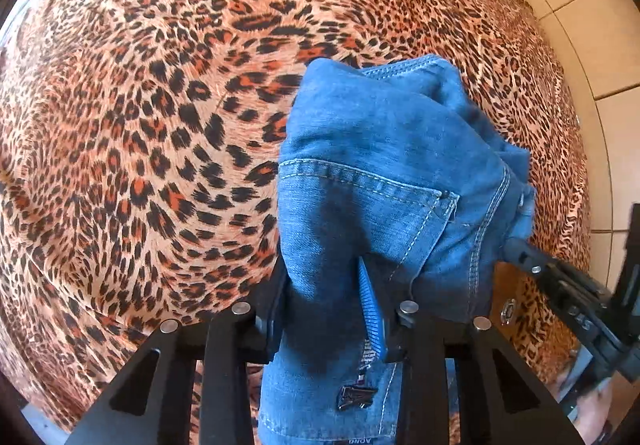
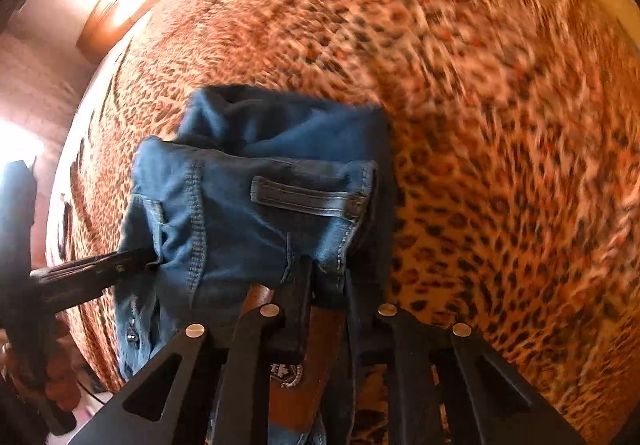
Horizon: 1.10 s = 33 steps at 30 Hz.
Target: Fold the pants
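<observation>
Blue denim jeans (image 1: pixel 380 181) are held bunched at lower centre of both wrist views, lifted above a leopard-print bedspread (image 1: pixel 140 125). The waistband near the zipper (image 1: pixel 366 361) is pinched by the left gripper (image 1: pixel 332 309), while the belt-loop (image 2: pixel 308 197) edge is clamped by the right gripper (image 2: pixel 326 285), a brown leather patch (image 2: pixel 292 357) showing between its fingers. Tiled floor (image 1: pixel 600 25) is seen at upper right. With the denim gathered unevenly, a lopsided fold or slipped grip is judged possible if the heavy cloth is swung outward.
</observation>
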Each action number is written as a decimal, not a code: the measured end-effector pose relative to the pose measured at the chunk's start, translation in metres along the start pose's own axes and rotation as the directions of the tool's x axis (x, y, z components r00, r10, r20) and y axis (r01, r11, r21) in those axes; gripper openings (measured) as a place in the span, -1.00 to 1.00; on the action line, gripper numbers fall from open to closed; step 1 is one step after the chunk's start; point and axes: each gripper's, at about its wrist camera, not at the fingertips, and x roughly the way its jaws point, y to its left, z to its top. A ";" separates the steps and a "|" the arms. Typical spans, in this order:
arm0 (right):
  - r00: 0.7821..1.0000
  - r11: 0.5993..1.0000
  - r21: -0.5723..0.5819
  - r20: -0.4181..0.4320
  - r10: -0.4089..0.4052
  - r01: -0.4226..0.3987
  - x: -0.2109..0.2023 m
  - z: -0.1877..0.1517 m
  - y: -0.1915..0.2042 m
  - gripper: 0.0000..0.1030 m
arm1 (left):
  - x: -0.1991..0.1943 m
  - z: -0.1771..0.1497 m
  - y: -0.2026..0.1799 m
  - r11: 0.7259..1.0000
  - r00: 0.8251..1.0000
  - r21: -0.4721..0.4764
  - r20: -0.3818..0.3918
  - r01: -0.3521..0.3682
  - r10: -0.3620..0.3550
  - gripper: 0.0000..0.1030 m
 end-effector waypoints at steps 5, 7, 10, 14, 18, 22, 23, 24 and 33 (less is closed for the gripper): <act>0.997 0.995 0.050 0.011 0.080 -0.081 -0.016 0.002 -0.005 -0.59 | -0.016 -0.012 -0.017 0.997 0.997 0.055 0.059 -0.062 0.058 -0.37; 0.993 0.989 0.090 0.030 0.117 -0.119 -0.025 0.006 -0.011 -0.49 | -0.027 -0.018 -0.019 0.998 0.996 0.038 0.082 -0.050 0.047 -0.37; 0.982 0.968 0.169 0.066 0.178 -0.187 -0.028 0.014 -0.022 -0.29 | -0.044 -0.019 -0.025 0.998 0.991 0.038 0.122 -0.057 0.052 -0.33; 0.981 0.960 0.205 0.061 0.183 -0.192 -0.021 0.027 -0.022 -0.23 | -0.048 -0.009 -0.030 0.992 0.987 0.067 0.127 -0.107 0.098 -0.33; 0.983 0.961 0.211 0.048 0.175 -0.181 -0.011 0.033 -0.017 -0.14 | -0.042 0.002 -0.037 0.991 0.986 0.075 0.127 -0.115 0.105 -0.32; 0.984 0.961 0.211 0.043 0.171 -0.176 -0.002 0.036 -0.014 -0.15 | -0.020 0.016 -0.045 0.983 0.984 0.098 0.110 -0.153 0.142 -0.31; 0.988 0.967 0.200 0.040 0.152 -0.157 -0.001 0.038 -0.015 -0.35 | -0.012 0.020 -0.046 0.980 0.982 0.100 0.100 -0.172 0.162 -0.31; 0.992 0.978 0.168 0.056 0.113 -0.121 -0.001 0.044 -0.009 -0.47 | -0.006 0.024 -0.046 0.976 0.979 0.098 0.091 -0.193 0.184 -0.33; 0.998 0.994 0.092 0.016 0.065 -0.066 0.013 0.056 0.005 -0.43 | 0.011 0.043 -0.036 0.984 0.984 0.033 -0.005 -0.176 0.176 -0.34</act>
